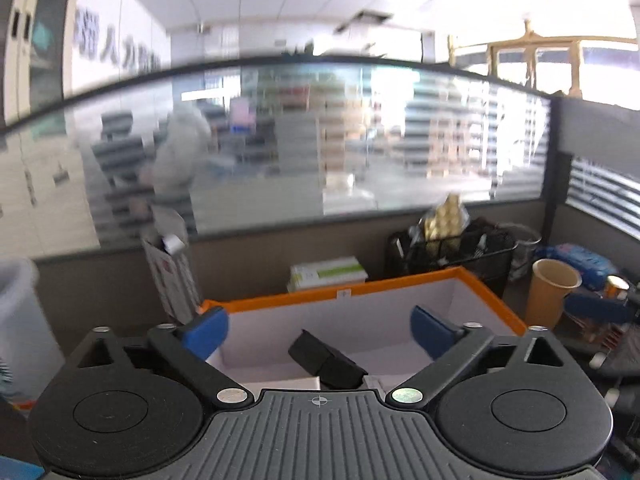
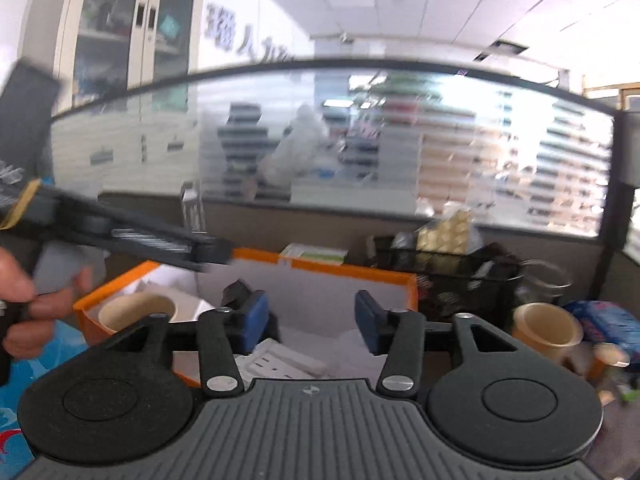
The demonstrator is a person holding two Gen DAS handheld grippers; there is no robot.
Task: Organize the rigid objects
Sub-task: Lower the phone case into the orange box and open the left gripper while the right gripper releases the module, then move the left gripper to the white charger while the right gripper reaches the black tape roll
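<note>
An orange-rimmed box [image 1: 408,282] with a white inside lies in front of both grippers. My left gripper [image 1: 320,326] is open and empty above it; a black rectangular object [image 1: 326,360] lies in the box between its blue fingertips. My right gripper [image 2: 308,322] is open and empty over the same box [image 2: 320,266]. Below it lies a white power strip [image 2: 284,362]. A tan paper cup [image 2: 134,312] stands in the box's left part. The left gripper's body and my hand [image 2: 24,308] show at the left of the right wrist view.
A black mesh basket [image 1: 452,248] with gold-wrapped items stands behind the box. A tan paper cup [image 1: 552,292] and blue packets [image 1: 580,260] sit to the right. A white-green carton [image 1: 328,274] lies by the partition. A glass partition runs along the back.
</note>
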